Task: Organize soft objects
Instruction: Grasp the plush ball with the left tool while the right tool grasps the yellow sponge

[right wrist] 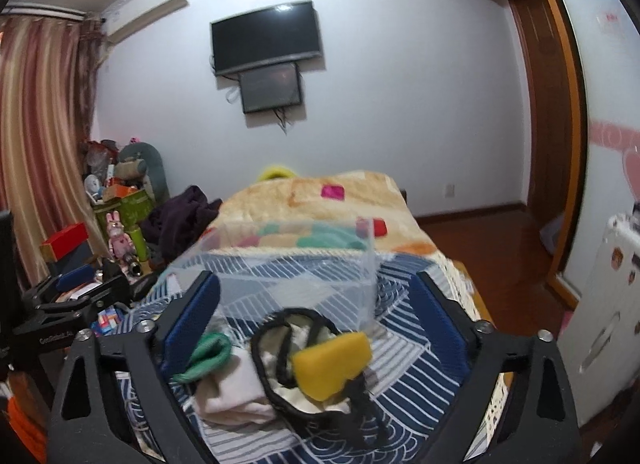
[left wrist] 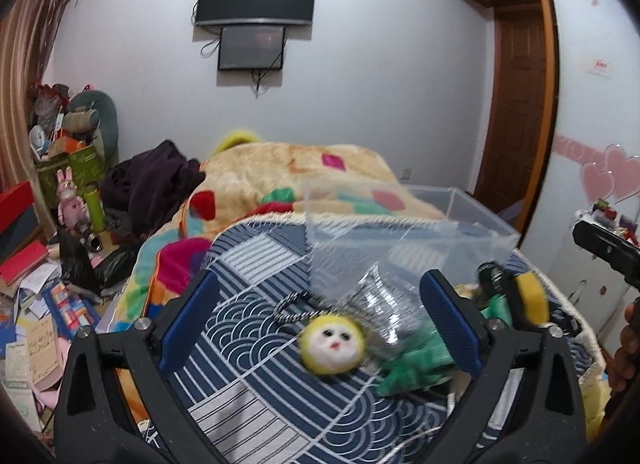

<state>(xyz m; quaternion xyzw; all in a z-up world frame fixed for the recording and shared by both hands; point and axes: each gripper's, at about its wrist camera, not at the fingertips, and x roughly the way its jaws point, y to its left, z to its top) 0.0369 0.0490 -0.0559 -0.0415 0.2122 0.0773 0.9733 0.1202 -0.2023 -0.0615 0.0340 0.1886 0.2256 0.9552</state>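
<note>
The left gripper (left wrist: 320, 324) hovers over the bed (left wrist: 248, 264) with its blue-padded fingers (left wrist: 191, 318) spread wide and nothing clamped between them. Lying in the gap between those fingers, on the navy patterned bedspread, is a small round yellow plush face (left wrist: 333, 349) with a black-and-white cord loop; a green soft piece (left wrist: 420, 360) lies against the inner side of the right-hand finger. Just beyond the fingertips a clear plastic box (left wrist: 404, 236) sits on the bed. The right gripper (right wrist: 318, 324) is likewise wide open and holds nothing. Between its fingers rests a heap of soft things: a yellow sponge-like block (right wrist: 330, 364) near the middle, a cream pouch with black trim (right wrist: 288, 356) under it, a white folded cloth (right wrist: 236, 392) and a green piece (right wrist: 204, 356) close to the left-hand finger. The clear box (right wrist: 296, 264) stands just ahead of the fingertips.
</note>
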